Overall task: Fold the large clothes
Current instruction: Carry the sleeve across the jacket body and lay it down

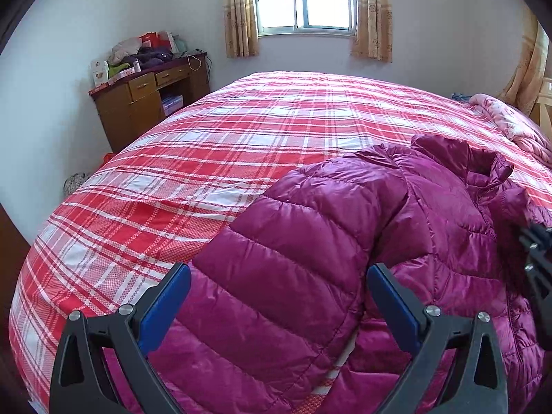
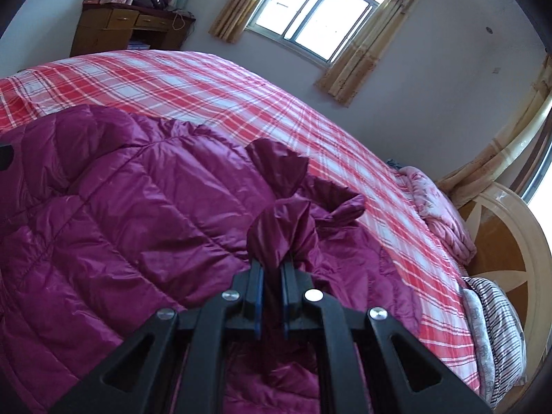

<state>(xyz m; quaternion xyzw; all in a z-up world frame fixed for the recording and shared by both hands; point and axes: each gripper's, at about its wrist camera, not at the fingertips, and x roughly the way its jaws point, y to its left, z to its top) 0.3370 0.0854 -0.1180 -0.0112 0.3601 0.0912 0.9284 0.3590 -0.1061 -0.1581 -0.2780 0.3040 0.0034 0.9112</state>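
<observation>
A magenta quilted down jacket [image 1: 345, 241] lies on the red-and-white plaid bed [image 1: 207, 145]. My left gripper [image 1: 277, 276] is open, its blue-padded fingers on either side of a puffy sleeve near the bed's near edge. In the right wrist view the jacket [image 2: 120, 207] fills the left and middle. My right gripper [image 2: 272, 262] is shut on a bunched fold of the jacket and lifts it a little off the rest. The right gripper's black frame [image 1: 538, 262] shows at the right edge of the left wrist view.
A wooden desk [image 1: 145, 103] piled with clothes and boxes stands by the far left wall. A curtained window [image 1: 307, 0] is behind the bed. A pink folded quilt [image 2: 441, 214] and a striped pillow [image 2: 493, 327] lie by the headboard [image 2: 510, 241] at the right.
</observation>
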